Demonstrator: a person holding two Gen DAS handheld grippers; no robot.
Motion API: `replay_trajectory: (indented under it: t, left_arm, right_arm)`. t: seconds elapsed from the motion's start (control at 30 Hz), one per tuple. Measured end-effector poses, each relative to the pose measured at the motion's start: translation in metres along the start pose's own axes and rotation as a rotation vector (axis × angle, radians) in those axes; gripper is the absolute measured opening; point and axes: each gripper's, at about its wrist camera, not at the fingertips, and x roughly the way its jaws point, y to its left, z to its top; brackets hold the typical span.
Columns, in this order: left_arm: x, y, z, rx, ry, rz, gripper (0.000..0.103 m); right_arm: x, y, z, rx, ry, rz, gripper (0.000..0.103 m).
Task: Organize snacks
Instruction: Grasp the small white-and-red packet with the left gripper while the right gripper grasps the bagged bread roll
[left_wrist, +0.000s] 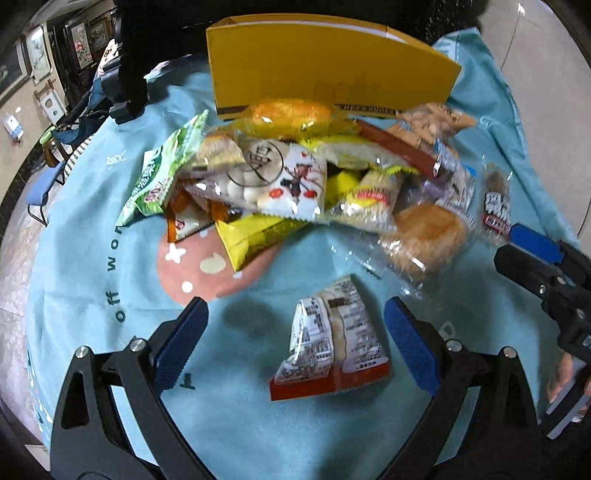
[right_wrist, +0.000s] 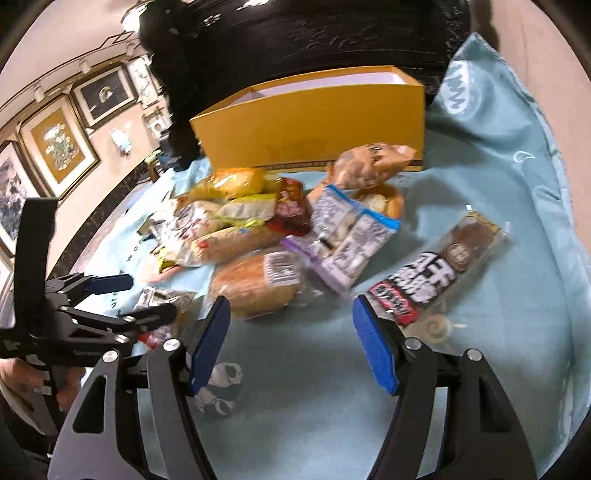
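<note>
Showing only in the left wrist view: a small white packet with a red end (left_wrist: 330, 341), lying flat on the blue cloth (left_wrist: 92, 229), right between the blue pads of the left gripper (left_wrist: 295, 343). Gaping wide open there, holding nothing, pads not touching the packet. Pointing its red end toward 6 o'clock and its narrow end toward 12, leaning a little to 1 o'clock.

Sitting past it, toward 12 o'clock: the pile of snacks (left_wrist: 295, 177), and behind that the yellow box (left_wrist: 325, 70).

Showing best in the right wrist view: the inside of the yellow box (right_wrist: 314, 118), open on top, and a long dark bar in clear wrap (right_wrist: 439, 273) lying apart from the pile at 3 o'clock. Running long from 7 o'clock up to 1 o'clock. Also spread wide and holding nothing: the right gripper (right_wrist: 291, 347), with the bar's near end just beside its right pad. Lying at 12 o'clock from the pads: a round brown bun in clear wrap (right_wrist: 258, 284).
</note>
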Motion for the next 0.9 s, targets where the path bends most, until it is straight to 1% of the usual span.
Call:
replay_trajectory:
  t: [0.03,0.07,0.1,0.13,0.17,0.2,0.23,0.3,0.37,0.4,0.47,0.5,0.53,0.63,0.7,0.77,0.87,0.9]
  left_arm:
    - [0.002,-0.001,-0.001,0.007,0.005,0.000,0.091]
    - [0.005,-0.003,-0.002,0.016,0.012,-0.003,0.080]
    - [0.008,-0.004,-0.004,0.026,0.021,-0.009,0.074]
    - [0.014,-0.004,-0.005,0.029,0.041,-0.015,0.059]
    - [0.014,-0.005,-0.006,0.032,0.030,0.000,0.049]
    - [0.013,-0.005,-0.006,0.040,0.015,0.010,0.046]
    - [0.013,-0.005,-0.007,0.039,0.010,0.003,0.043]
    - [0.012,-0.001,-0.008,0.034,0.002,-0.010,0.042]
    - [0.011,0.001,-0.008,0.031,0.000,-0.021,0.041]
    - [0.011,0.002,-0.009,0.031,-0.001,-0.024,0.041]
    - [0.010,0.004,-0.010,0.036,-0.004,-0.031,0.041]
    - [0.009,0.005,-0.010,0.037,-0.005,-0.033,0.041]
    - [0.009,0.006,-0.011,0.037,-0.006,-0.036,0.041]
    - [0.010,0.004,-0.010,0.039,-0.009,-0.040,0.042]
    - [0.010,0.004,-0.011,0.039,-0.010,-0.040,0.042]
    - [0.010,0.004,-0.011,0.037,-0.011,-0.046,0.042]
    - [0.010,0.005,-0.011,0.038,-0.013,-0.050,0.042]
    - [0.010,0.005,-0.011,0.038,-0.014,-0.049,0.042]
  right_arm:
    - [0.002,0.002,0.000,-0.004,0.005,0.003,0.069]
    - [0.005,0.005,-0.001,-0.011,0.011,0.006,0.069]
    - [0.007,0.007,-0.001,-0.016,0.016,0.007,0.069]
    - [0.010,0.009,-0.001,-0.020,0.025,0.008,0.069]
    - [0.012,0.011,0.000,-0.022,0.029,0.009,0.069]
    - [0.015,0.012,0.000,-0.025,0.033,0.014,0.069]
    - [0.016,0.014,0.000,-0.026,0.037,0.017,0.069]
    - [0.022,0.019,0.001,-0.028,0.048,0.013,0.069]
    - [0.028,0.023,0.004,-0.025,0.050,-0.009,0.069]
    - [0.031,0.024,0.006,-0.018,0.054,-0.028,0.072]
    - [0.037,0.025,0.009,-0.005,0.062,-0.037,0.082]
    - [0.039,0.025,0.009,0.001,0.066,-0.038,0.093]
    - [0.041,0.025,0.010,0.014,0.066,-0.047,0.099]
    - [0.046,0.023,0.012,0.051,0.064,-0.041,0.099]
    - [0.051,0.018,0.015,0.107,0.073,-0.076,0.099]
    - [0.055,0.015,0.016,0.158,0.097,-0.090,0.099]
    - [0.064,0.019,0.013,0.165,0.127,-0.103,0.098]
    - [0.068,0.020,0.013,0.158,0.139,-0.097,0.095]
